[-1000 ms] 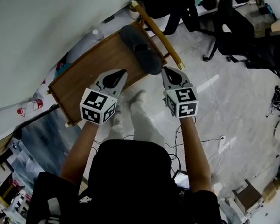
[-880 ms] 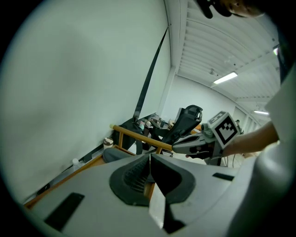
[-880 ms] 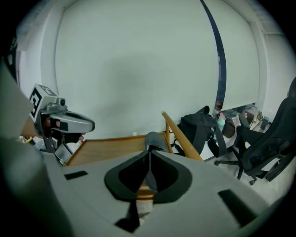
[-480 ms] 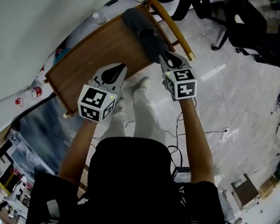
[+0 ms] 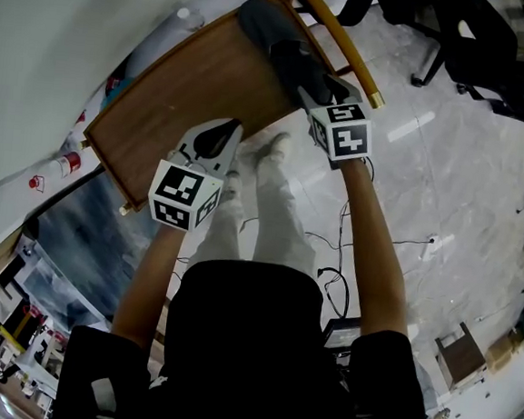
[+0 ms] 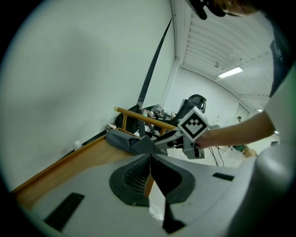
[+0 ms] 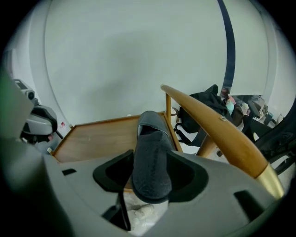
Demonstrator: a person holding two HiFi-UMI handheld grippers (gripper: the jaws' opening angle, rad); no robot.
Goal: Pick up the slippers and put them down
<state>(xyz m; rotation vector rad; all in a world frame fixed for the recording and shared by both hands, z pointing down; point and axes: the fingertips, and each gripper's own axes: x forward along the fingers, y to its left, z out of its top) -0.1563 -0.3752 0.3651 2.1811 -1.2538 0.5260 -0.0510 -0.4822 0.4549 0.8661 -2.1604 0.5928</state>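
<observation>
My right tool [image 7: 149, 159], jaws just opening and now wide around the near end of the dark grey slipper [image 7: 150, 139], slipper lying along the wooden worktop [image 7: 101, 136] edge beside the rail [image 7: 208, 125], my left tool [image 6: 150, 157] closed, empty.

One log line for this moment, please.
right gripper: jaws just opening, slipper between them, not gripped | left gripper: shut, empty | slipper: lying on wooden table

The slipper [image 7: 150, 166] is matt grey cloth, fuzzy like felt. The table [image 5: 190, 88] is smooth brown wood with a soft sheen. Its rail [image 7: 217, 127] is glossier varnished wood with a brass-looking cap [image 7: 273, 183]. The floor [image 5: 455, 194] is glossy pale stone.
</observation>
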